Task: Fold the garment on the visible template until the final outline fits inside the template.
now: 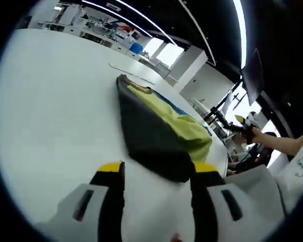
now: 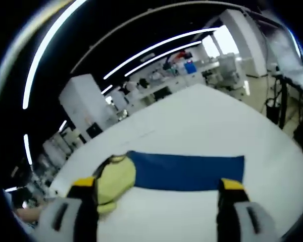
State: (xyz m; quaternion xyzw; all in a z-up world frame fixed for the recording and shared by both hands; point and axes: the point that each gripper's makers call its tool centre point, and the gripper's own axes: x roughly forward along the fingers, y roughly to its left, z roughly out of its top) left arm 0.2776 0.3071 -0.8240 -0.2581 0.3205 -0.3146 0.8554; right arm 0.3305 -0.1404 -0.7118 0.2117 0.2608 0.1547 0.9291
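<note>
1. Left gripper [image 1: 158, 174] has its jaws apart over the white table [image 1: 50, 111], holding nothing.
2. Garment [image 1: 156, 128], dark and yellow-green, lies bunched just beyond those jaws, partly on the blue template [image 2: 192, 171].
3. Right gripper [image 2: 159, 189] hangs with jaws apart above the template.

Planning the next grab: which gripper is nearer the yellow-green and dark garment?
Left. The left gripper has its open jaws right at the yellow-green and dark garment; the right gripper, also open, sits back from it.
</note>
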